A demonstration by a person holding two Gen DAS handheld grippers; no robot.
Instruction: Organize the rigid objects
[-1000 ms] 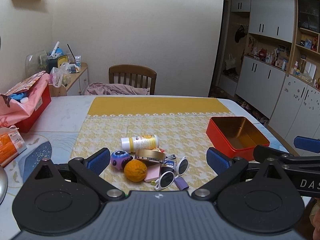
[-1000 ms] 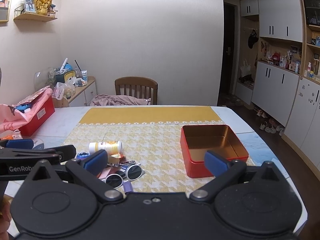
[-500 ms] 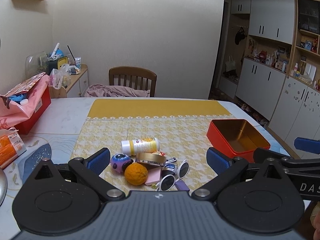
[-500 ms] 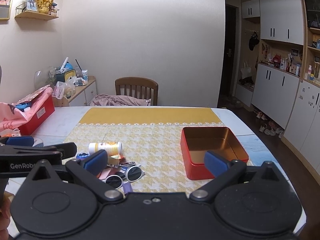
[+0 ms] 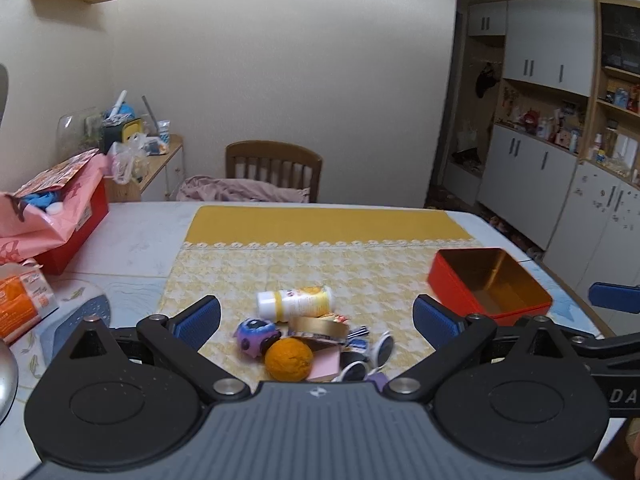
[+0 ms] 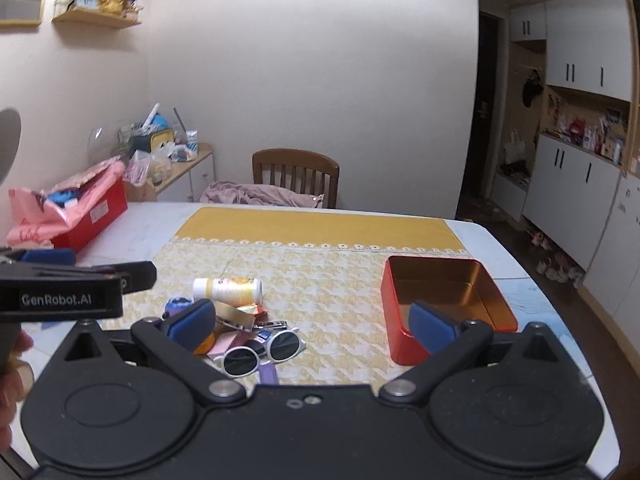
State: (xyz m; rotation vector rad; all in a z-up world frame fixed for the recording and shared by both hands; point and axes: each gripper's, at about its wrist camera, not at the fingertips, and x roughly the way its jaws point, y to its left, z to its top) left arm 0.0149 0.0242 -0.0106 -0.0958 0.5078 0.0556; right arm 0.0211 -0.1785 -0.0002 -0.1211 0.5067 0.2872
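Left wrist view looks down over a table (image 5: 136, 236) laid with a yellow patterned cloth (image 5: 320, 256). The left gripper (image 5: 316, 316) hangs above the near edge with its blue-padded fingers spread wide and nothing between them. Framed between those fingers lies a small heap of objects: a white bottle with a yellow label (image 5: 296, 302) on its side at the back, a purple ball with dark spots (image 5: 254, 336) to the left, an orange ball (image 5: 289, 359) in front, a gold roll of tape (image 5: 320, 326) in the middle, a pink block (image 5: 326, 364), and white-framed sunglasses (image 5: 370, 358) to the right. A few smaller pieces are tucked under these; they are too blurred to name, though one may be a nail clipper. Well to the right of the heap, apart from it, sits an open red tin (image 5: 490, 284) with a gold interior, holding nothing.

From the right wrist view, the right gripper (image 6: 312, 322) also stands wide apart and holds nothing, low over the cloth between the heap and the tin. A wooden chair (image 6: 296, 174) stands at the far side of the table.
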